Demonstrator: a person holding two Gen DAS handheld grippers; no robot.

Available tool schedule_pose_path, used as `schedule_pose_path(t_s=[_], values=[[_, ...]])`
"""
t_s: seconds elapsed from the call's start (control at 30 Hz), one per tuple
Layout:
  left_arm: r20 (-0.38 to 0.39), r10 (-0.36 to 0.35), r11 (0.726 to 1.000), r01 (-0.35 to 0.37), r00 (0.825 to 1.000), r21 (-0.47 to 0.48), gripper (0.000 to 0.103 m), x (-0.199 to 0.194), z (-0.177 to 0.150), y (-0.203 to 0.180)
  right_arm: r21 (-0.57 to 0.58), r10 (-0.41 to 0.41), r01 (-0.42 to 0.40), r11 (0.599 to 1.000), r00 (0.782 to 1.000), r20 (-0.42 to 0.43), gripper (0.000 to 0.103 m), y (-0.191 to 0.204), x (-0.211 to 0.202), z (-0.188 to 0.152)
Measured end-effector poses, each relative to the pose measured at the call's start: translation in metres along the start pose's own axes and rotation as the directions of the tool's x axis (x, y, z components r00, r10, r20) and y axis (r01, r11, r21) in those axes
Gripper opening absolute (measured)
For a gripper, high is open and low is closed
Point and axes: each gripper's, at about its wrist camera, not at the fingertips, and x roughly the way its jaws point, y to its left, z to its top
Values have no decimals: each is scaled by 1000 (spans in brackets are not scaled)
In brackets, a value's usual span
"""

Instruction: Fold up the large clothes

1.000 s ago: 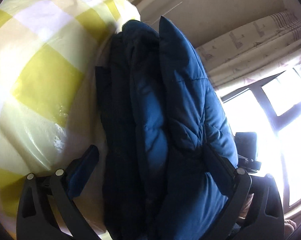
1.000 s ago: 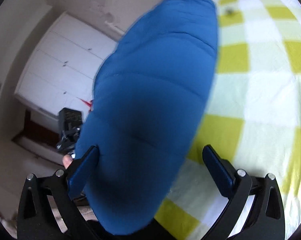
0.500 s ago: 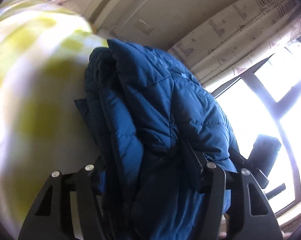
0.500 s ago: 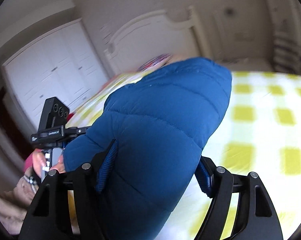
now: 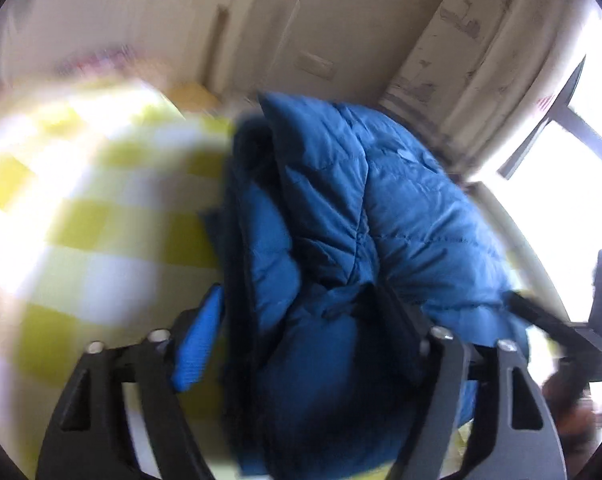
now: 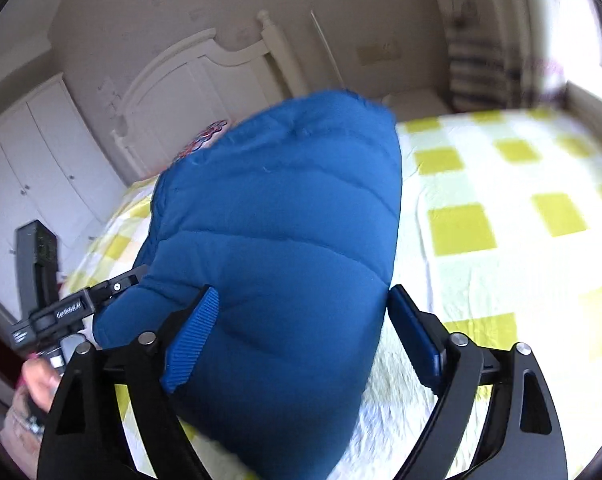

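A folded blue puffer jacket (image 5: 365,248) lies bunched on the bed's yellow-and-white checked sheet (image 5: 101,216). My left gripper (image 5: 305,320) straddles one end of it. Its jaws are opening: the left pad (image 5: 197,344) stands bare beside the jacket's dark edge, and the right finger (image 5: 405,340) is sunk in a fold. In the right wrist view the jacket (image 6: 285,232) fills the gap of my right gripper (image 6: 305,332), whose jaws are also opening. There the left pad (image 6: 193,340) is against the fabric and the right pad (image 6: 413,340) is at its edge.
The white headboard (image 6: 205,80) and white wardrobe doors (image 6: 33,168) stand behind the bed (image 6: 501,220). A curtain (image 5: 473,48) and bright window (image 5: 573,184) are to the right. The other gripper and a hand (image 6: 41,380) show at the right wrist view's left edge.
Both grippers squeezed in on the jacket half a second ago and now stand wider. Both views have tilted up from the sheet toward the walls, and the jacket stayed between the fingers.
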Motion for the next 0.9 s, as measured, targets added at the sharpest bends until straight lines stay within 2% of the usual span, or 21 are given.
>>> schedule_pose_path(t_s=[0.03,0.07,0.13,0.17,0.2,0.23,0.3,0.33,0.37,0.4,0.43,0.63,0.9], values=[[49,66,996,-69,997,49,97,-16,-1,-10,-30,-23,24,999,999,29,94,9,-13,-3],[164,145,979,-165,976,117,100,-44,-6,-27,-76,-57,63,995,995,76,94,23,-33,-6],[286,214,951,-266,934,159,101,-75,-12,-44,-123,-102,120,985,984,144,96,43,-62,-13],[339,254,931,-324,906,167,101,-93,-16,-56,-144,-133,161,976,973,189,96,52,-80,-19],[369,267,924,-345,890,164,101,-109,-19,-64,-153,-159,196,969,962,222,96,61,-91,-24],[376,256,929,-334,890,159,101,-120,-20,-67,-159,-184,229,960,949,255,97,67,-104,-31],[379,223,952,-285,898,115,101,-144,-27,-71,-176,-207,259,950,941,268,99,77,-121,-43],[385,233,954,-287,893,91,101,-152,-33,-70,-186,-229,283,941,936,266,99,81,-125,-48],[404,254,951,-302,879,60,101,-164,-39,-74,-194,-248,304,933,931,268,99,85,-128,-51],[418,245,954,-294,875,56,101,-170,-42,-77,-208,-269,329,921,923,274,99,90,-131,-56],[421,227,958,-279,878,67,101,-174,-43,-80,-220,-274,339,915,920,280,99,91,-134,-60],[427,215,952,-285,878,107,101,-185,-55,-82,-226,-253,327,918,919,303,99,101,-137,-63],[415,220,953,-286,883,103,101,-184,-61,-79,-230,-249,324,918,920,303,99,106,-139,-66]])
